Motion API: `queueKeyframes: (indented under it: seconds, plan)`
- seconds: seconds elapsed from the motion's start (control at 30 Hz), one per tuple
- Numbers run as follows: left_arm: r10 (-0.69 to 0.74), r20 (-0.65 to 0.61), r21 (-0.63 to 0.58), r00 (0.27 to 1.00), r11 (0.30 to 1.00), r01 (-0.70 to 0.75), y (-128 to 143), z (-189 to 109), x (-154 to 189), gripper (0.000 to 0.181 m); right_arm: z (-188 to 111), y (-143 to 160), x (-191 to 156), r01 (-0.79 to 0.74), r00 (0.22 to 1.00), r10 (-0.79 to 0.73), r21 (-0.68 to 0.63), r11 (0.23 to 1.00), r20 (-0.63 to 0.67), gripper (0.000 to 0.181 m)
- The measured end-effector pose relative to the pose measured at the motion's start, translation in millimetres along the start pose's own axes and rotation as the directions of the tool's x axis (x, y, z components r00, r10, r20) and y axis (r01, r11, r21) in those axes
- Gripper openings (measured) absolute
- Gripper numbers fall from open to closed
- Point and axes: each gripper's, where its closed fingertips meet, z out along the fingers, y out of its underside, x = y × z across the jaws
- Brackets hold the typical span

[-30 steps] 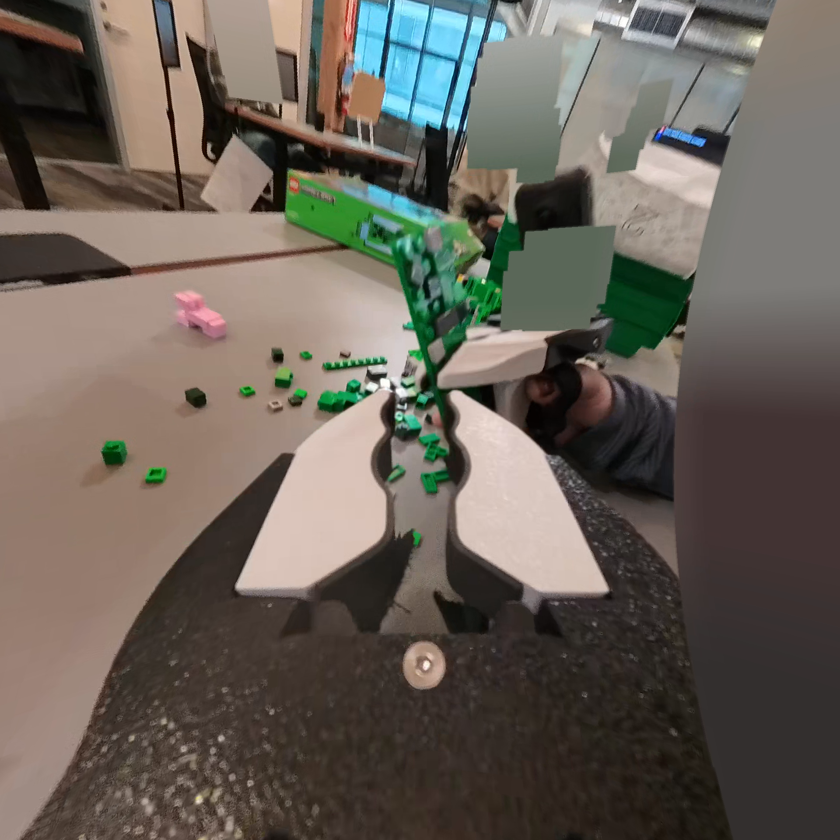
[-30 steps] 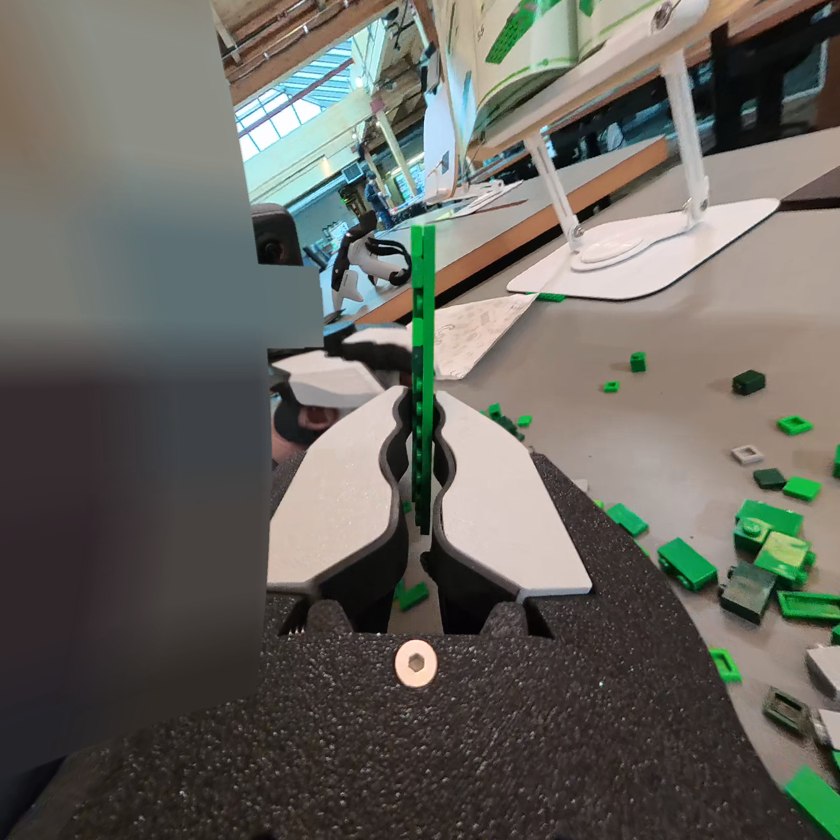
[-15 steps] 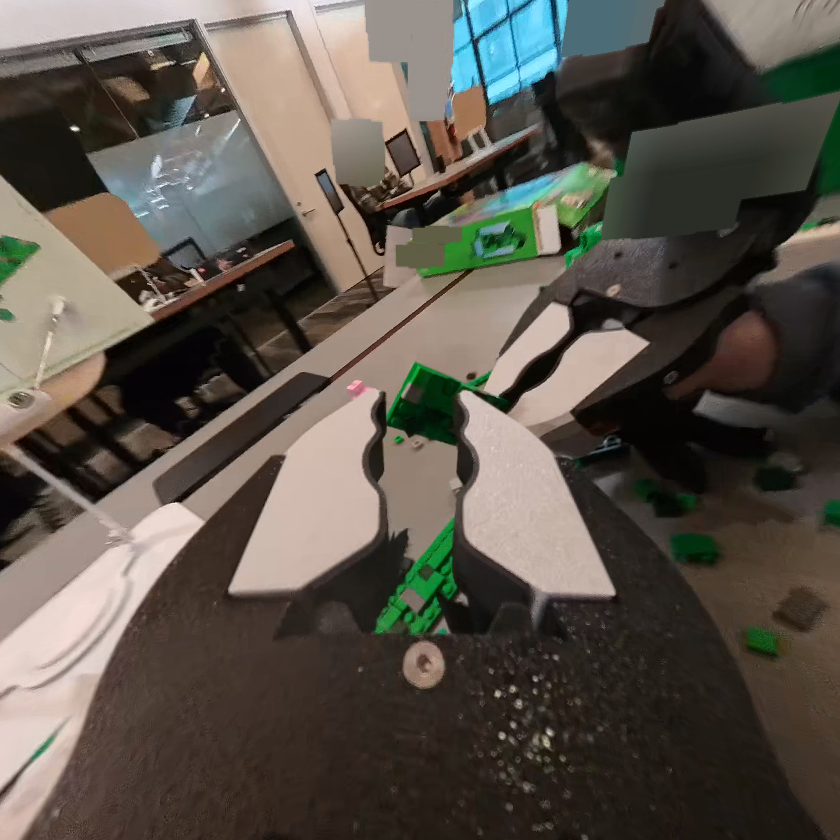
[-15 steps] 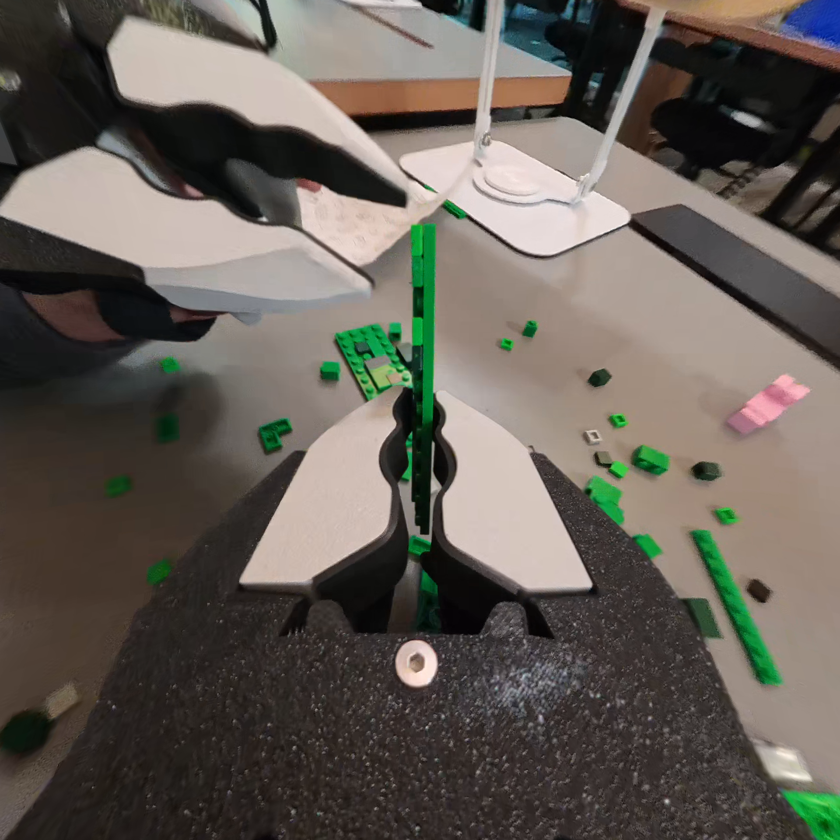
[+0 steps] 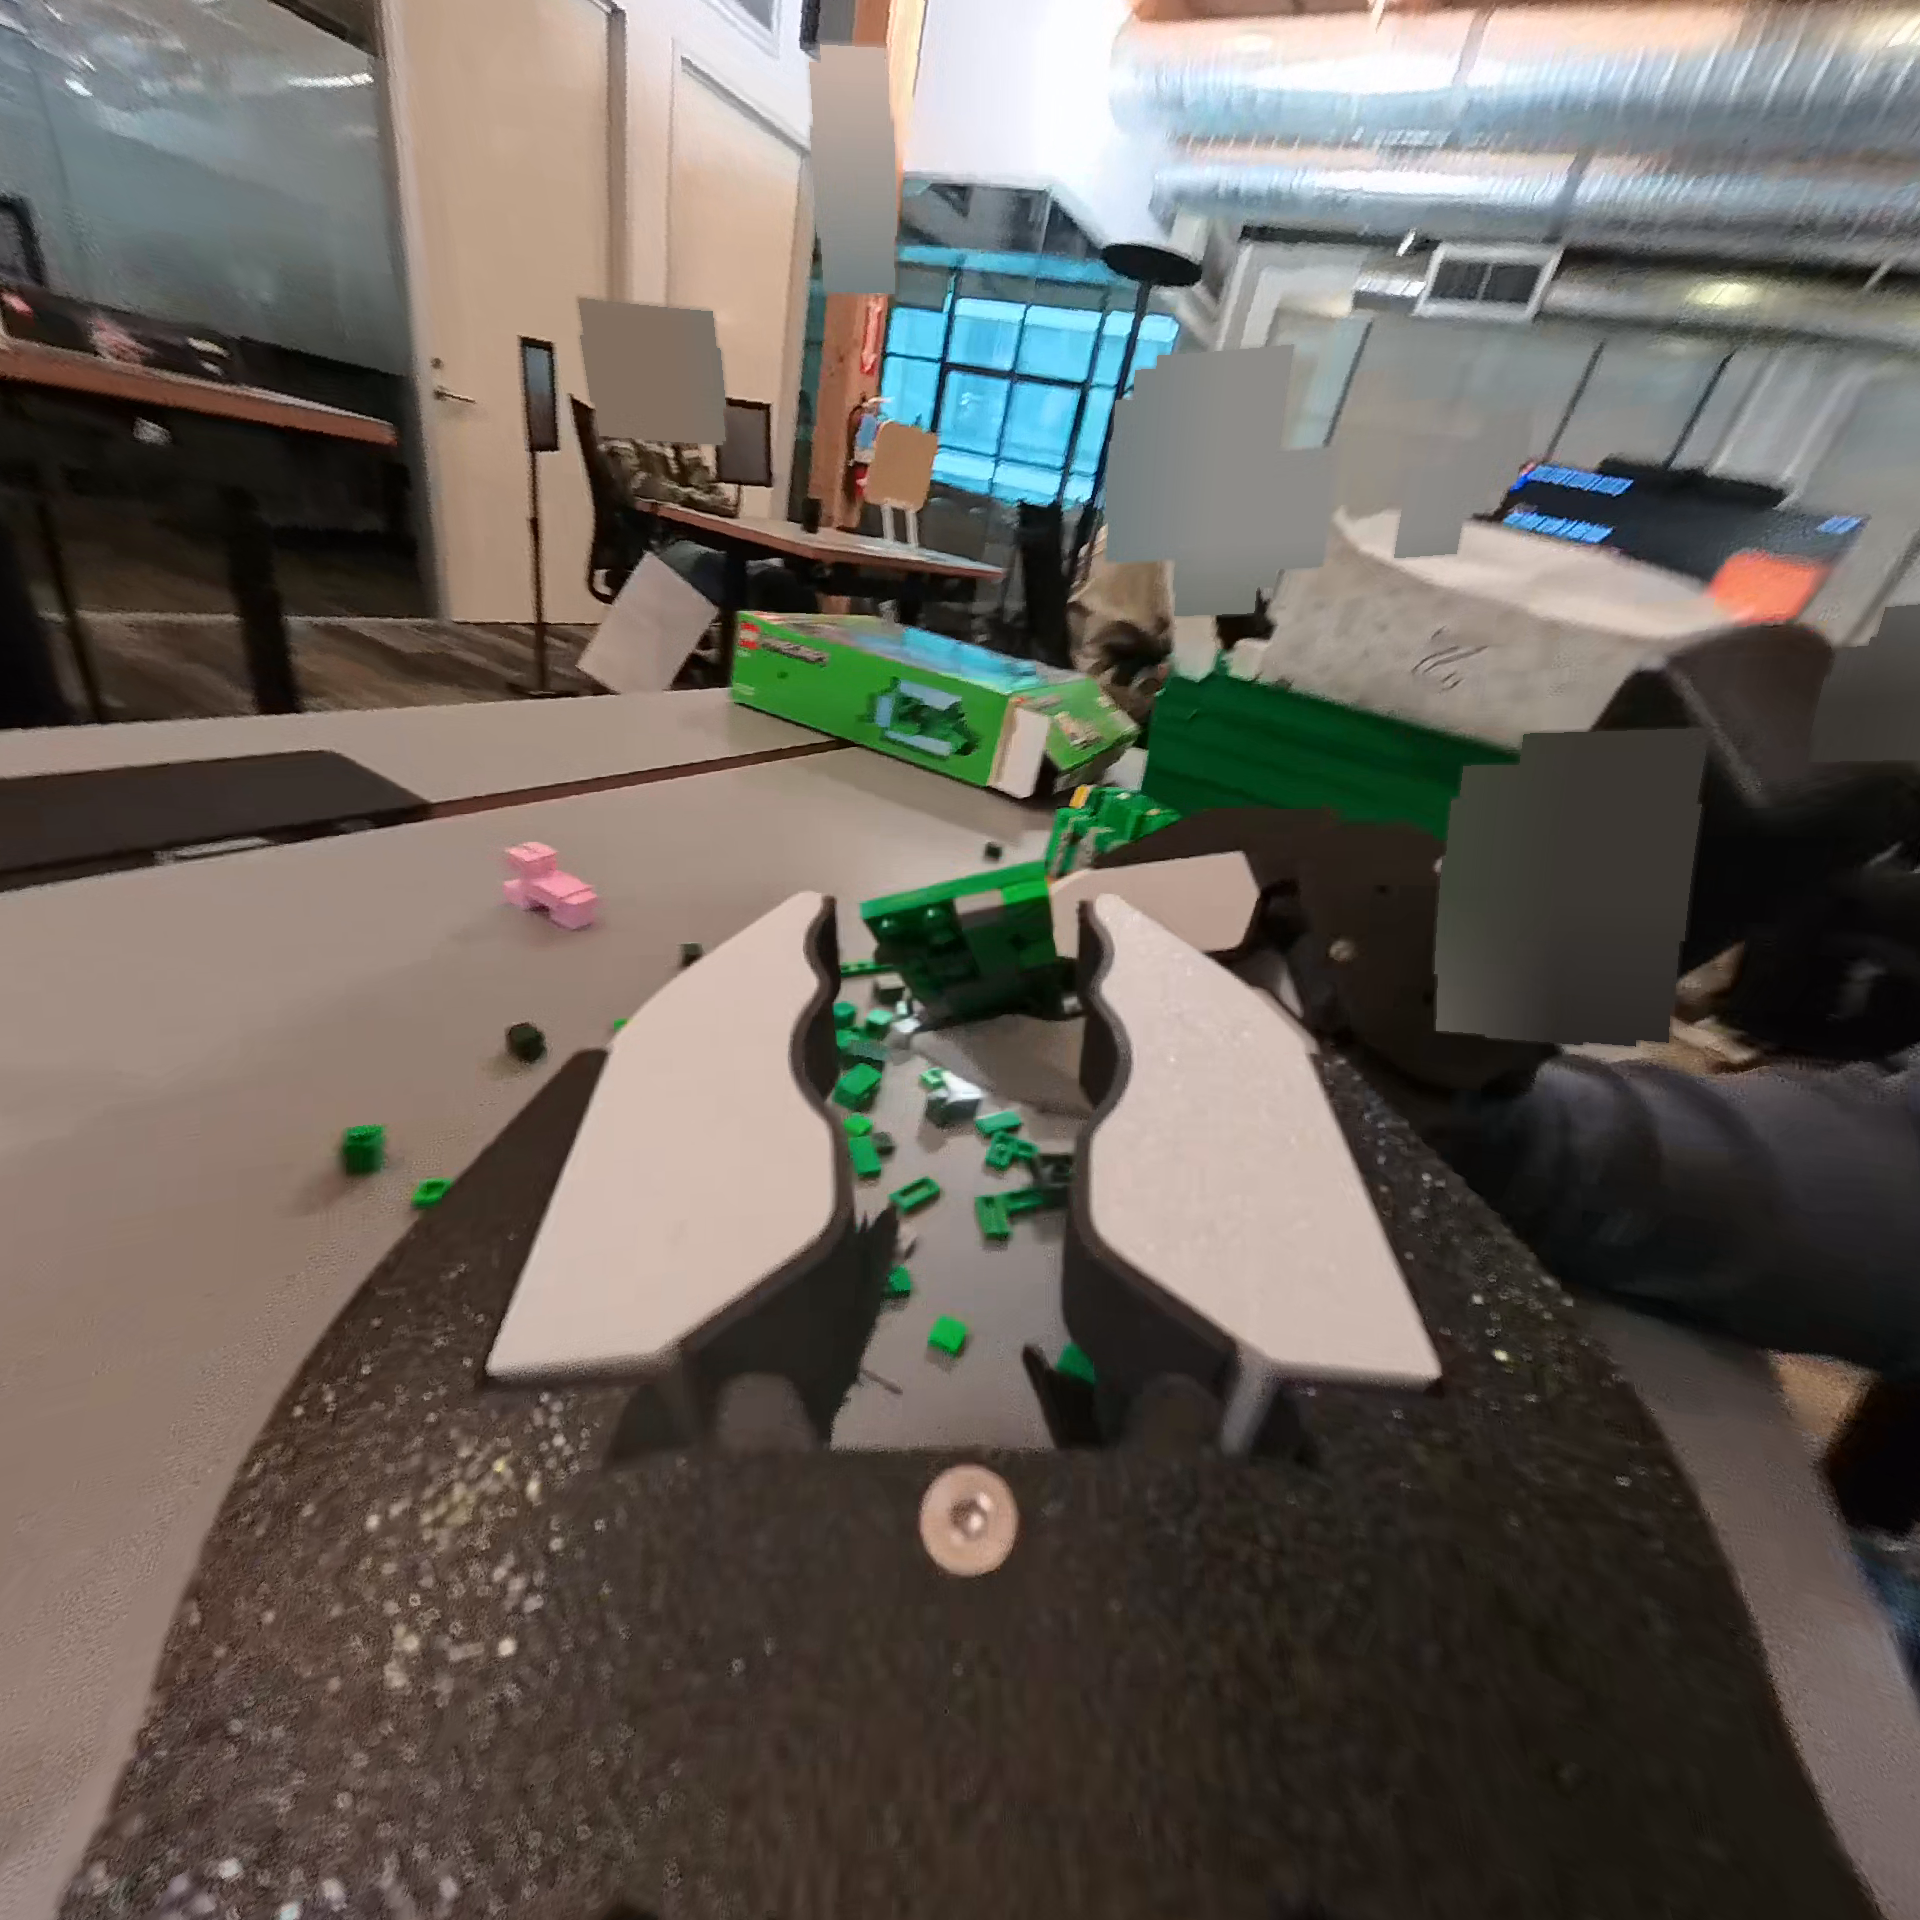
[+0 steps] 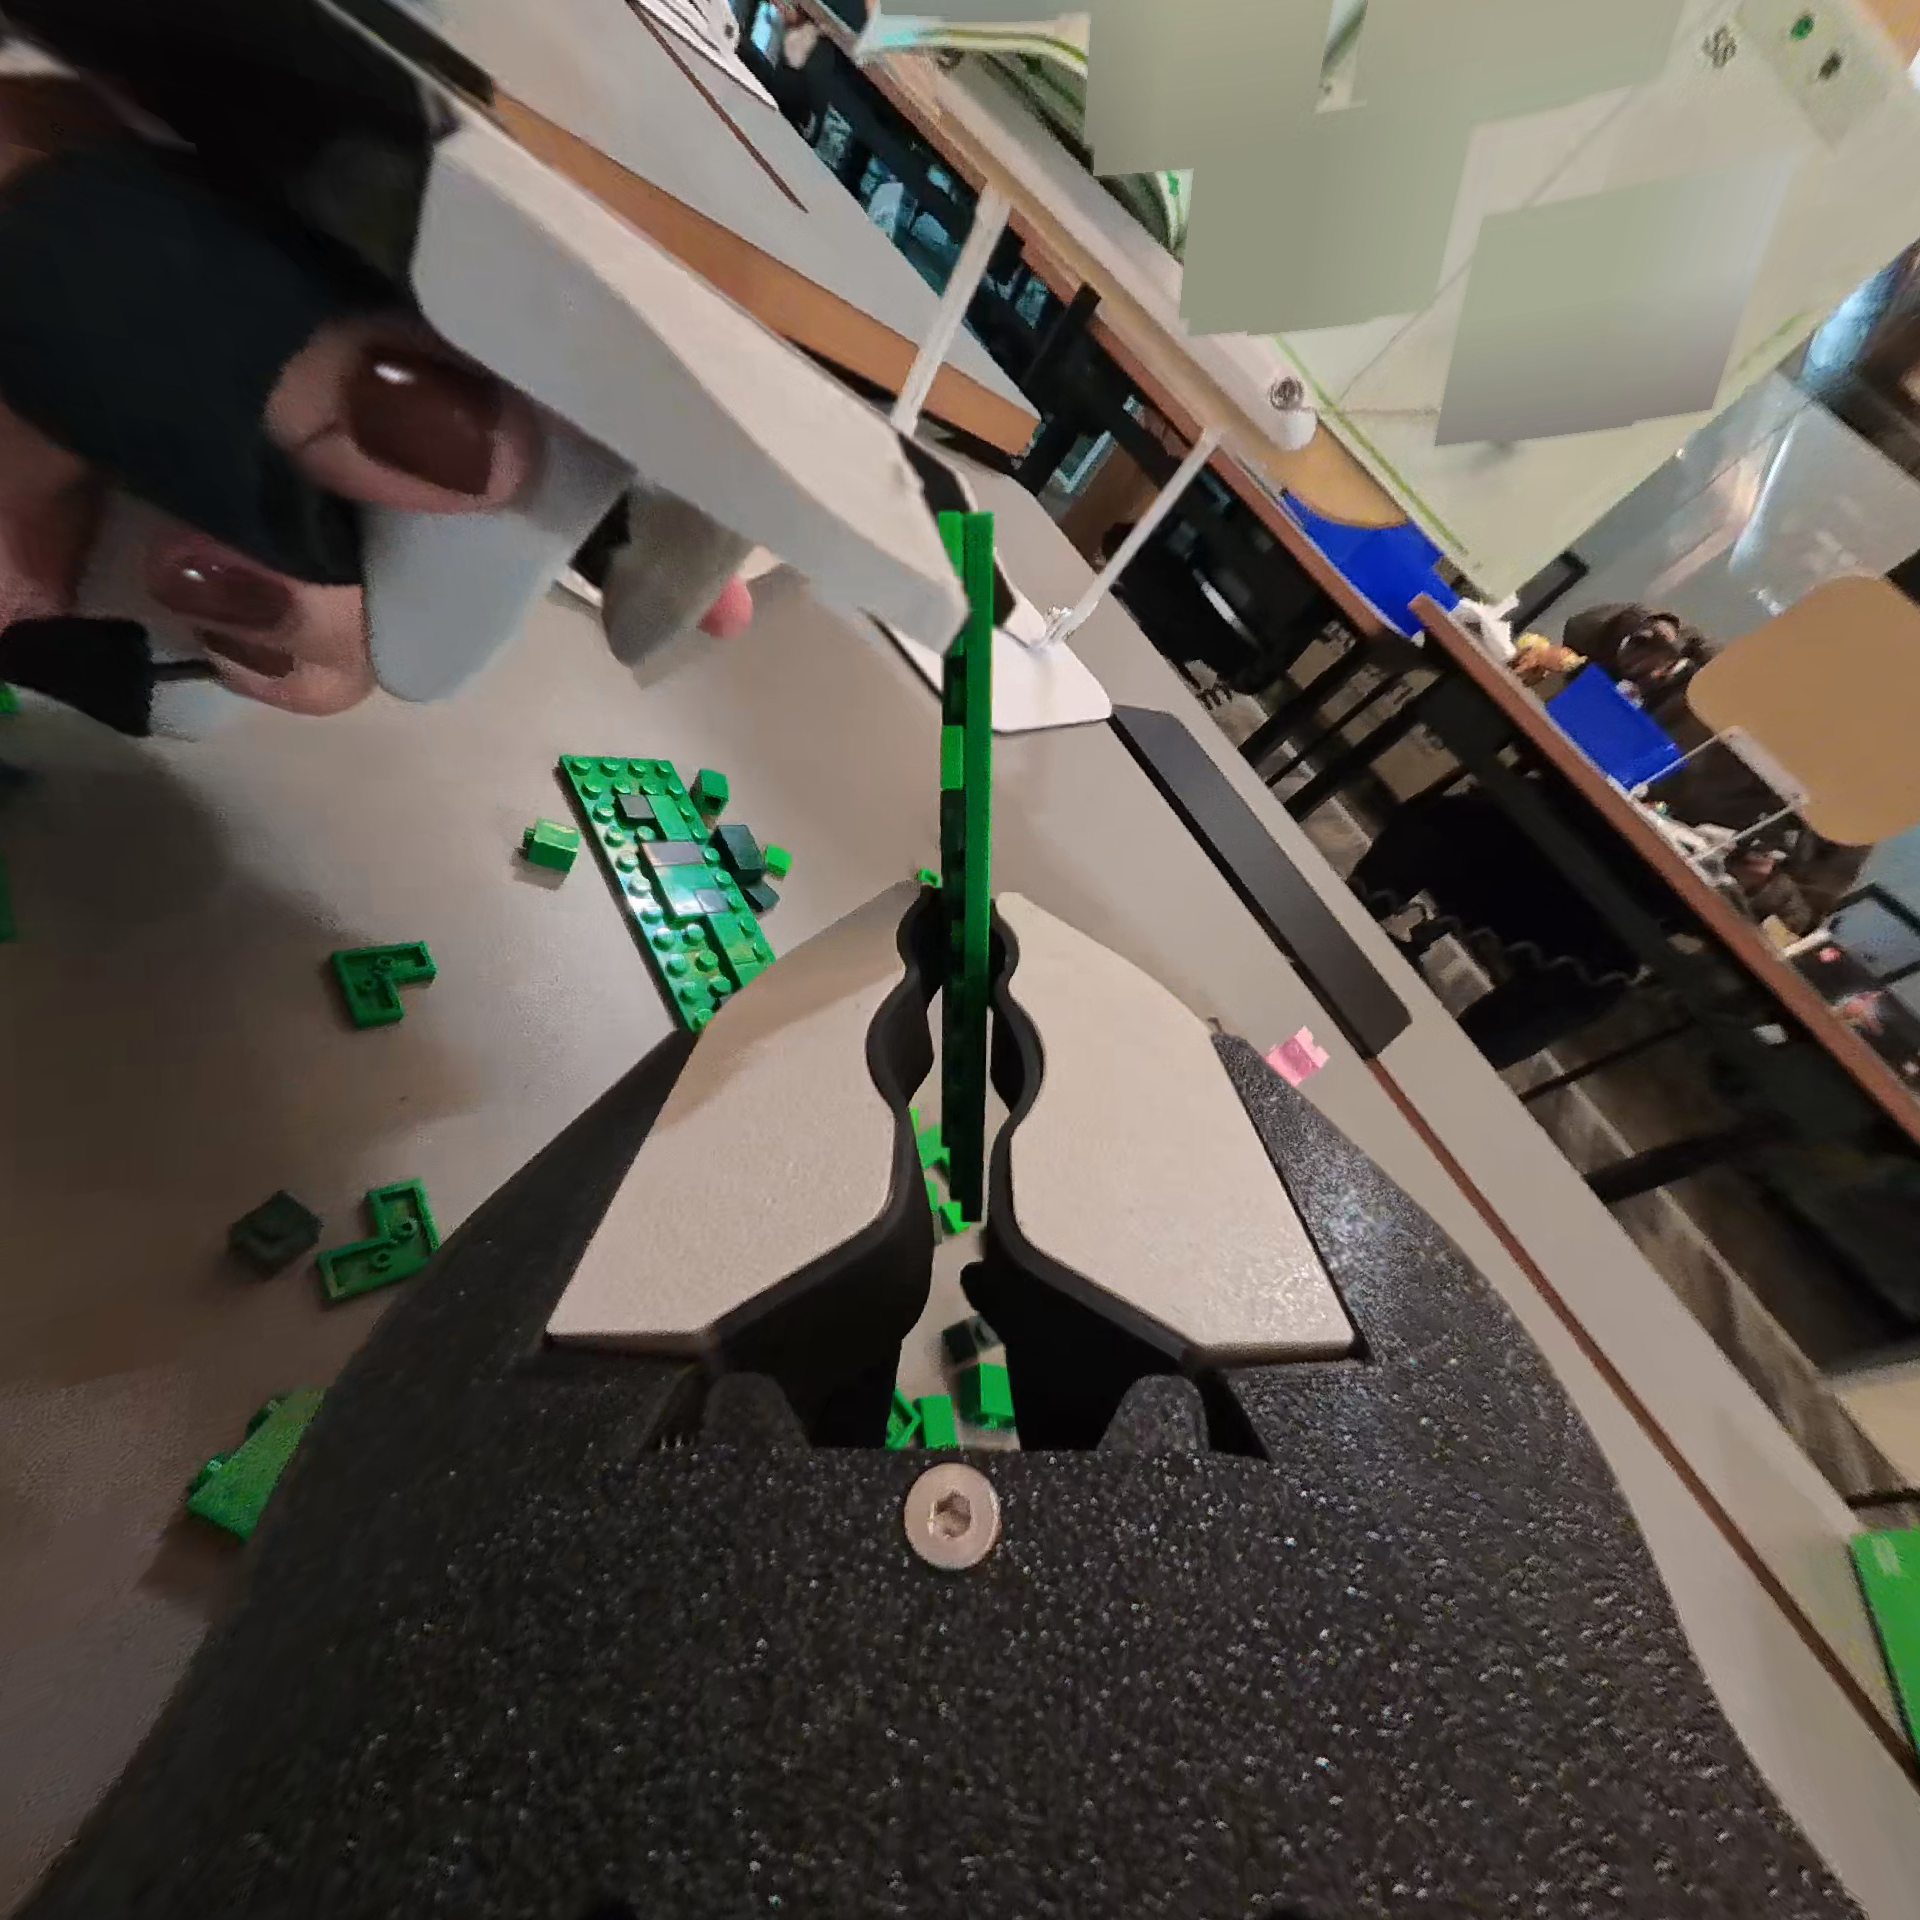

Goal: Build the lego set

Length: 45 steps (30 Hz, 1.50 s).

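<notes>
Right wrist view alone: right claw (image 6: 961,914) pinching green plate (image 6: 964,831) edge-on; left claw (image 5: 951,920) spread, empty

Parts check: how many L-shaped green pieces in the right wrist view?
2. One L-piece lies left of the flat studded plate; the other L-piece is nearer the camera, beside a dark square. Others may hide behind the right gripper.

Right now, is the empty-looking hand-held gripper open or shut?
Open: the left hand-held gripper has a wide gap between its fingers, with loose green bricks visible through it.
</notes>
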Motion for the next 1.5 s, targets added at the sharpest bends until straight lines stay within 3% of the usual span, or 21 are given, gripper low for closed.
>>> queueKeyframes:
  seconds: [0.1,0.13,0.2,0.47,0.5,0.57,0.93,1.13,1.3,1.4,1.5]
  plan:
    - [-0.095,-0.072,0.027,0.993,0.995,0.097,-2,0,3,0.045,0,-4,-4,0.033,0.999,-0.033,0.025,0.999,0.005,0.006]
    - [-0.110,-0.086,0.029,0.990,0.993,0.113,-3,-1,4,0.035,0,-4,-4,0.037,0.999,-0.037,0.026,0.999,0.004,0.006]
    - [-0.115,-0.084,0.027,0.990,0.993,0.118,-2,0,4,0.034,1,-2,-6,0.018,0.999,-0.019,0.029,0.999,0.026,0.006]
    - [-0.100,-0.153,-0.075,0.983,0.993,0.090,9,0,8,0.034,-4,3,-15,-0.121,0.963,0.095,0.088,0.989,0.251,0.008]
    - [-0.099,-0.179,-0.087,0.979,0.993,0.085,11,-1,10,0.013,-8,1,-21,-0.145,0.942,0.106,0.102,0.984,0.317,0.008]
    - [-0.075,-0.214,-0.078,0.974,0.995,0.060,10,-3,13,0.011,-11,-1,-24,-0.235,0.905,0.178,0.103,0.967,0.387,0.006]
    - [-0.083,-0.160,-0.161,0.984,0.985,0.057,27,0,0,0.014,-5,17,-19,-0.138,0.939,0.119,0.036,0.990,0.323,0.006]
    - [-0.101,-0.172,-0.204,0.980,0.977,0.065,32,1,1,0.030,-3,25,-23,-0.055,0.950,0.052,0.002,0.998,0.308,0.006]
    - [0.009,-0.173,-0.218,0.985,0.975,-0.047,34,0,4,0.017,-5,25,-29,-0.105,0.923,0.098,-0.002,0.994,0.372,0.008]
    - [-0.036,-0.185,-0.214,0.982,0.977,-0.004,32,-1,6,0.004,-6,24,-30,-0.142,0.908,0.134,-0.009,0.990,0.397,0.027]
    - [-0.109,-0.174,-0.208,0.979,0.976,0.072,30,-2,1,0.004,-6,24,-28,-0.156,0.910,0.148,-0.013,0.988,0.388,0.030]
